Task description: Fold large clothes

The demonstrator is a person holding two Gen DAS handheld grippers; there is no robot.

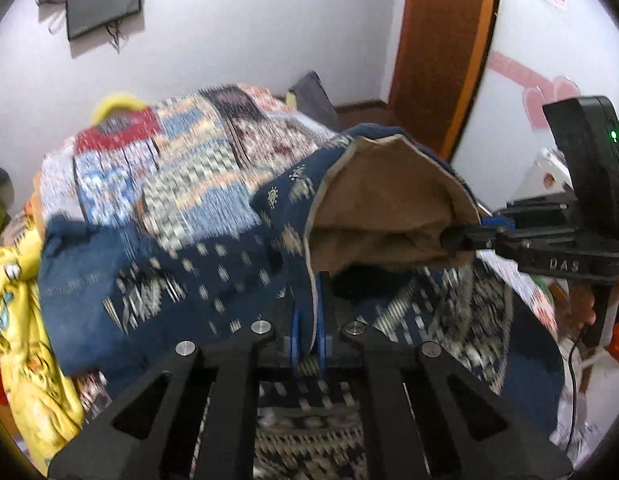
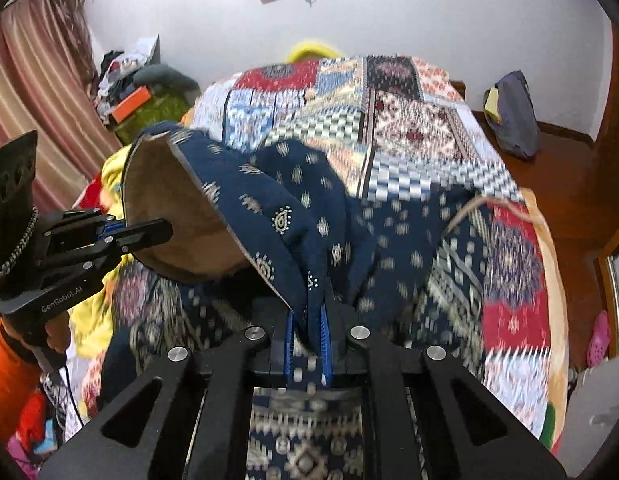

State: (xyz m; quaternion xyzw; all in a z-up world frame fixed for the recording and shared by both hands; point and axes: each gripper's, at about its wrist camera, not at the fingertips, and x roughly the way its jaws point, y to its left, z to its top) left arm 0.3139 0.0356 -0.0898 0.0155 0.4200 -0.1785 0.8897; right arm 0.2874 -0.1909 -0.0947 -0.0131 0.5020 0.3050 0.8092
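Observation:
A large navy garment [image 1: 157, 280] with a cream pattern and tan lining [image 1: 385, 200] lies over the bed and is lifted at one edge. My left gripper [image 1: 308, 320] is shut on the garment's edge, blue pads pressing the cloth. My right gripper [image 2: 308, 336] is shut on the same garment [image 2: 349, 224] a short way along the edge. Each gripper shows in the other's view: the right one [image 1: 461, 238] at the right, the left one [image 2: 149, 232] at the left, both clamped on the raised fold, tan lining [image 2: 169, 208] facing out.
A patchwork quilt [image 2: 409, 120] covers the bed. Yellow cloth [image 1: 25, 340] is heaped at the bed's left side. A wooden door [image 1: 441, 40] and a bag [image 2: 513, 116] stand by the far wall. Clutter and a curtain [image 2: 41, 92] are at the left.

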